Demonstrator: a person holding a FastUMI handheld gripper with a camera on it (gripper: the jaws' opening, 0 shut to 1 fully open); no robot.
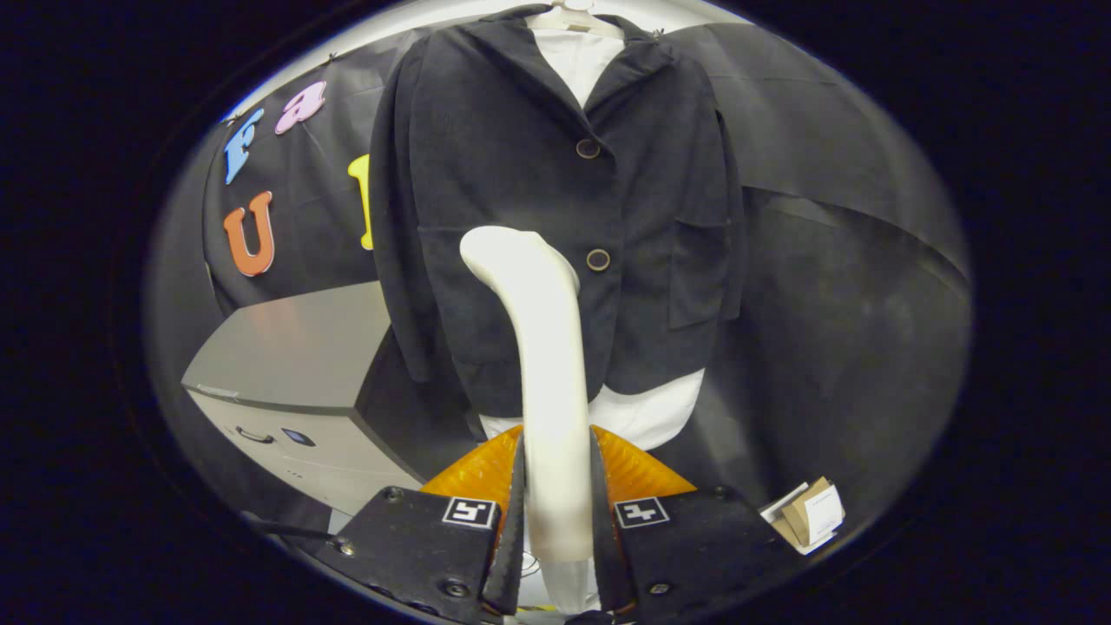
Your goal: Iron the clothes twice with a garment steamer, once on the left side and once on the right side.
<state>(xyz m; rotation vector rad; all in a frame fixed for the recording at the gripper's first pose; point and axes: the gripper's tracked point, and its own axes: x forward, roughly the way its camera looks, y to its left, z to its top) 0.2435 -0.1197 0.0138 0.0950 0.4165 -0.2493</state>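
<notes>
Between my fingers [555,538] I clench the white garment steamer [542,365], both pressing its handle. Its head rests against the hanging black jacket [521,174], left of the lower button [598,259].

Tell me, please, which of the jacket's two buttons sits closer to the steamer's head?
The lower button, just beside the white steamer head on the dark jacket; the upper button sits well above. The gripper clamps the steamer's handle.

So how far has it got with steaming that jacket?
Done: the gripper is shut on the white steamer, both fingers pressing its handle. In hand: the steamer's head is raised before the dark jacket, near its lower button, on the side towards the grey cabinet; whether it touches the cloth I cannot tell. Left: nothing shows either pass finished, so both sides may remain.
</notes>
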